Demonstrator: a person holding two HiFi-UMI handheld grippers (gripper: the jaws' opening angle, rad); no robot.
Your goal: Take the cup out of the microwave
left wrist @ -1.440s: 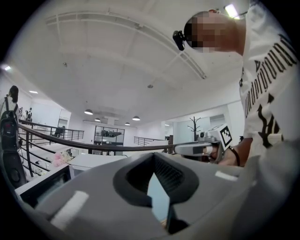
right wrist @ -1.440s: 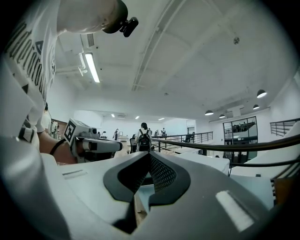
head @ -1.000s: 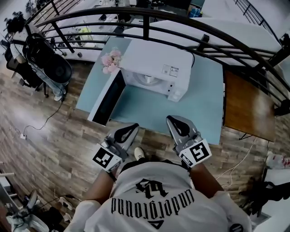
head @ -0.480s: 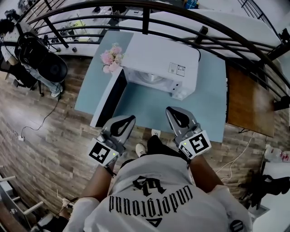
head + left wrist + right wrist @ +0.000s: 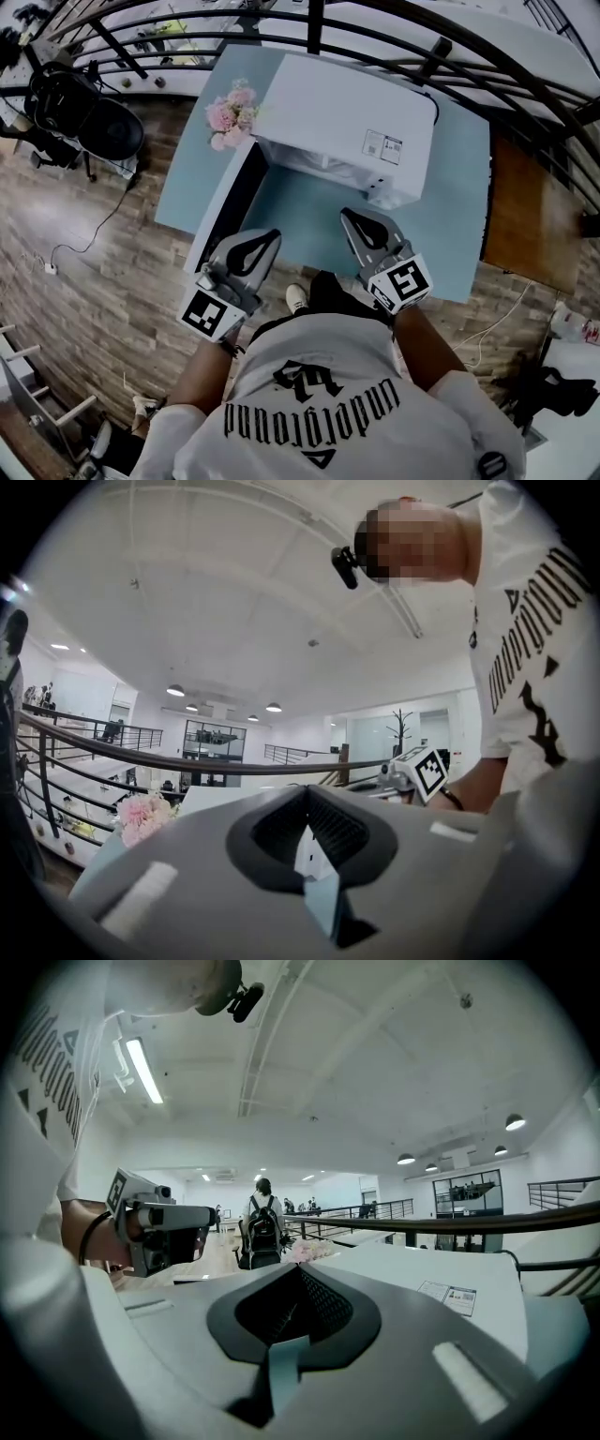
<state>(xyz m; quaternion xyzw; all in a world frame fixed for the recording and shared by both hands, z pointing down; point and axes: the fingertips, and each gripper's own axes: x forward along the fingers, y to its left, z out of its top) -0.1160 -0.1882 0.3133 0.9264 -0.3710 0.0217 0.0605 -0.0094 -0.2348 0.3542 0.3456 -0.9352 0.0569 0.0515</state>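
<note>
A white microwave [image 5: 347, 122] stands on a light blue table [image 5: 441, 244], its door [image 5: 230, 202] swung open to the left. Its top hides the inside, so no cup shows. My left gripper [image 5: 270, 236] is at the table's front edge, just right of the open door, jaws shut with nothing in them. My right gripper [image 5: 350, 217] hovers over the table in front of the microwave, also shut and empty. In the right gripper view the microwave's top [image 5: 441, 1279] lies just beyond the right gripper [image 5: 299, 1265]. The left gripper [image 5: 306, 787] points toward the microwave.
Pink flowers [image 5: 230, 112] stand at the microwave's left rear corner. A dark railing [image 5: 309, 28] curves behind the table. A brown wooden table [image 5: 530, 216] adjoins on the right. An office chair [image 5: 103, 131] stands on the wood floor at left.
The person has stepped closer: both grippers have moved from over the floor to the table's front edge. The microwave's inside, seen earlier with a white round thing, has slipped under its top.
</note>
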